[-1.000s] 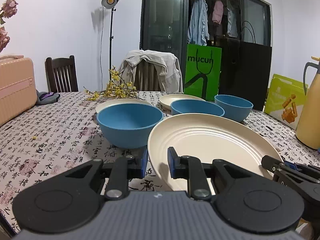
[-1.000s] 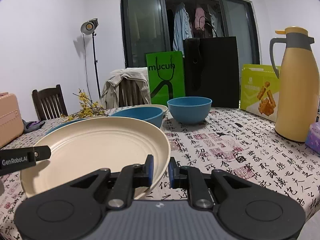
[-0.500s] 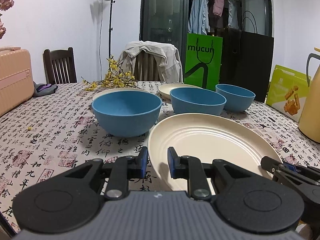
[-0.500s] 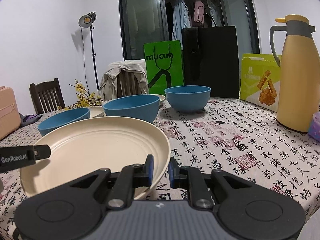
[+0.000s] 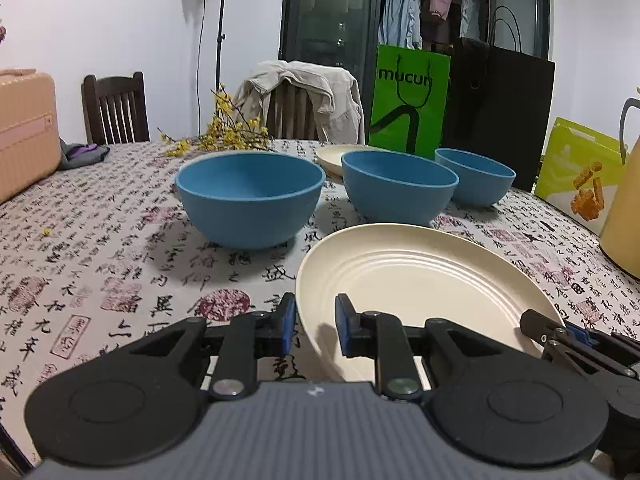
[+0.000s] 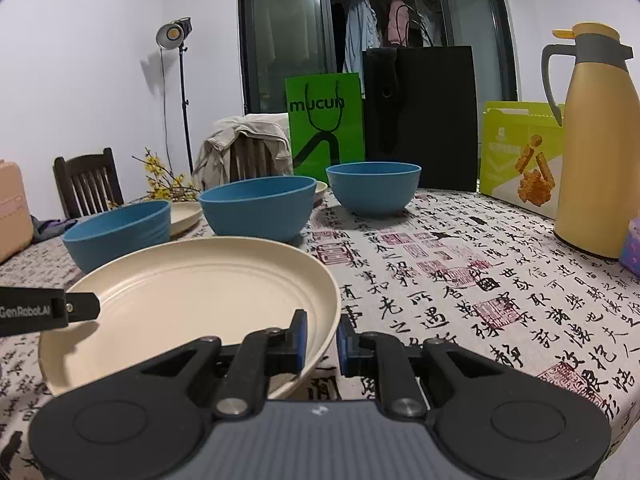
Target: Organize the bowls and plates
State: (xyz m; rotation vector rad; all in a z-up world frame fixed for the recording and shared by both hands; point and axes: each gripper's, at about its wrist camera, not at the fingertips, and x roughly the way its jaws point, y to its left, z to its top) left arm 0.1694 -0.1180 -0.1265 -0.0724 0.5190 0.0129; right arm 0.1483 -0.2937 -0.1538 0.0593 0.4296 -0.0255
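The cream plate (image 5: 420,280), gripped on opposite rims by the left gripper (image 5: 315,326) and right gripper (image 6: 322,340), has sunk toward the calligraphy tablecloth (image 6: 480,280), nearer than the nearest blue bowl (image 5: 250,196); setting-down looks imminent.

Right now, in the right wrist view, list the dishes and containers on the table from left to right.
Cream plate → leftmost blue bowl → middle blue bowl → right blue bowl → snack box → yellow thermos.
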